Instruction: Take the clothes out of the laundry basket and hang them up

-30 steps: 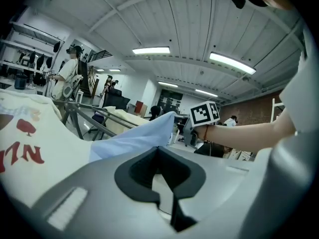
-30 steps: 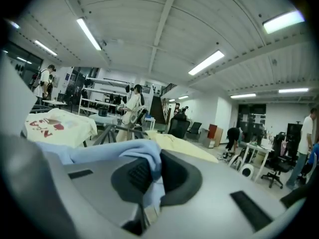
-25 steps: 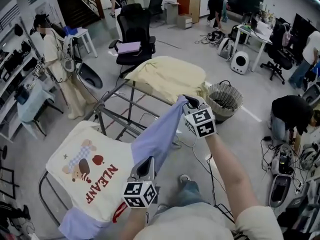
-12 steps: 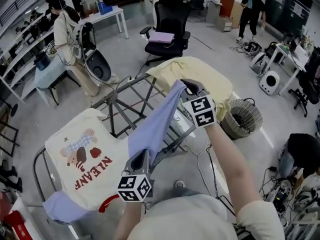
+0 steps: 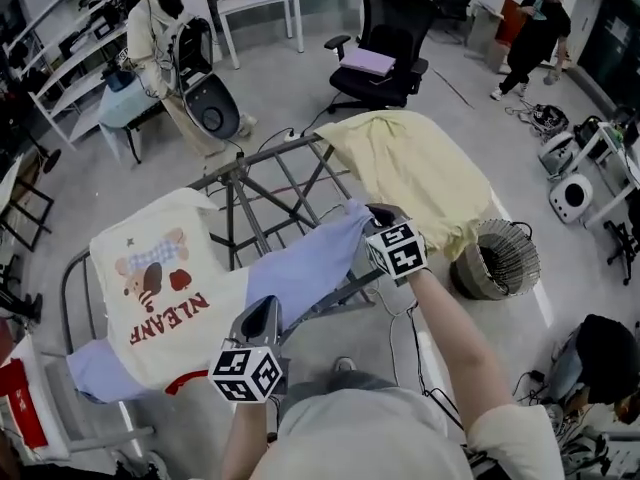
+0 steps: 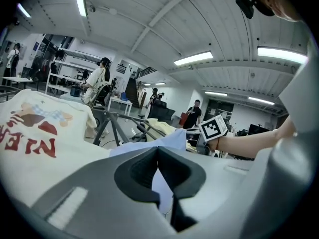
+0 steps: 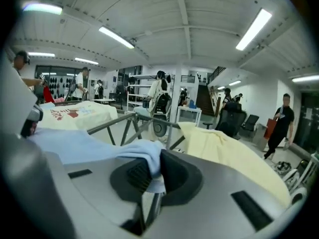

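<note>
A lavender garment (image 5: 300,268) is stretched across the metal drying rack (image 5: 270,193) between my two grippers. My left gripper (image 5: 265,304) is shut on its near edge; the cloth (image 6: 164,141) shows just past the closed jaws (image 6: 158,156). At the far corner, the right gripper (image 5: 372,214) sits low by a rack bar, shut on a fold of the same cloth (image 7: 84,143) that bunches in its jaws (image 7: 152,171). A cream T-shirt (image 5: 160,288) with a bear print hangs on the rack's left. The wicker laundry basket (image 5: 497,258) stands on the floor to the right.
A yellow garment (image 5: 410,168) drapes over the rack's far right end. A black office chair (image 5: 385,63) stands behind the rack. One person (image 5: 160,28) is at the back left, another (image 5: 535,33) at the back right. Cables trail on the floor near my feet.
My right gripper has come down with the garment's corner from above the rack to bar height. The cloth now lies flatter across the rack. The left gripper has shifted only a little.
</note>
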